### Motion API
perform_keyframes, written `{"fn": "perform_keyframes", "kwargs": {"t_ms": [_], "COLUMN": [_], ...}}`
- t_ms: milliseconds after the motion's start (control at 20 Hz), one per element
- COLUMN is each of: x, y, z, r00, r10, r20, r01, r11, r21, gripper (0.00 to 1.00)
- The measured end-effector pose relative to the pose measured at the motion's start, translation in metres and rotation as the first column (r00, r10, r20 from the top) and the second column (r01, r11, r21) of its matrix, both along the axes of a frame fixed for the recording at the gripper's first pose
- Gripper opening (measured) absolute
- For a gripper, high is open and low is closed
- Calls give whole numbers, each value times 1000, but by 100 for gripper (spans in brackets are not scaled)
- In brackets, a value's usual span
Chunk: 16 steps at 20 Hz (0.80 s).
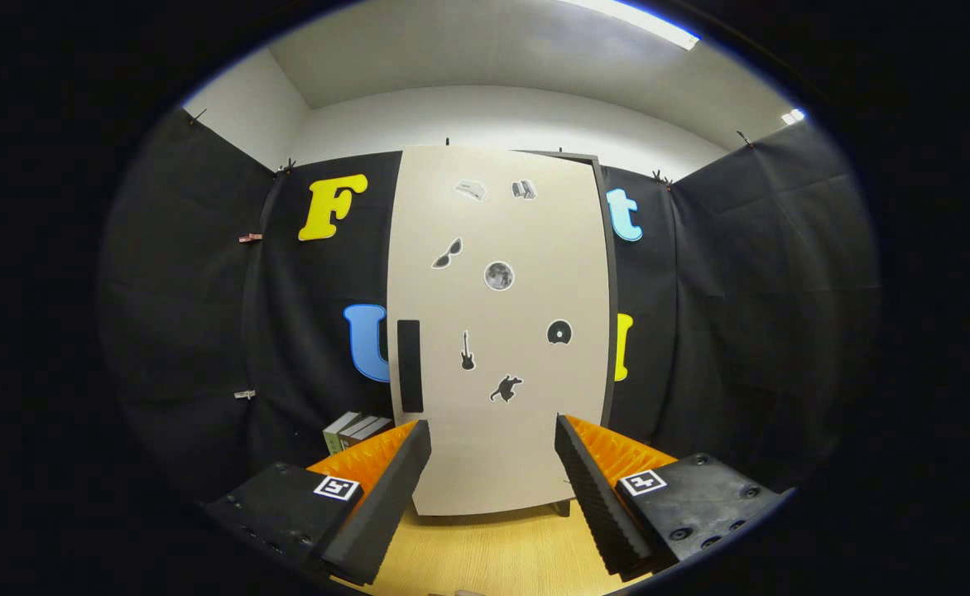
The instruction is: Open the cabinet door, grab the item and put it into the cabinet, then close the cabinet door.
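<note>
the tall beige cabinet door [497,331] with its black slot handle [410,366] stands shut at 12 o'clock beyond the gripper [493,480]; jaws wide apart, holding nothing; small boxes [355,430], perhaps the item, sit by the cabinet at 10 o'clock; this fits either before opening or after closing.

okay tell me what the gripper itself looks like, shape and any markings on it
The gripper has two wedge-shaped fingers with ribbed, sawtooth inner faces. Each finger sits on a black block carrying a small square black-and-white marker tag, and the block beside the other finger shows round screw heads.
</note>
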<state>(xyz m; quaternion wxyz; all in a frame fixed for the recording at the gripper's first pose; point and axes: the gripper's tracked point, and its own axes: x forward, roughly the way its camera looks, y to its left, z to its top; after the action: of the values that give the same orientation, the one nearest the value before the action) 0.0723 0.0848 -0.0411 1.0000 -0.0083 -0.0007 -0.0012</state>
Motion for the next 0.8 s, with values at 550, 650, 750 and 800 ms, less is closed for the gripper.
{"fn": "perform_keyframes", "kwargs": {"t_ms": [550,650,750,800], "x": [4,4,6,7], "y": [2,3,4,4], "z": [-3,-2,-3,-3], "r00": [1000,1000,1000,1000], "r10": [-5,-7,-6,-5], "r20": [-6,-3,-4,-5], "r01": [5,7,6,5], "r11": [1000,1000,1000,1000], "r21": [-3,-4,-5,-5], "gripper": [98,98,98,98]}}
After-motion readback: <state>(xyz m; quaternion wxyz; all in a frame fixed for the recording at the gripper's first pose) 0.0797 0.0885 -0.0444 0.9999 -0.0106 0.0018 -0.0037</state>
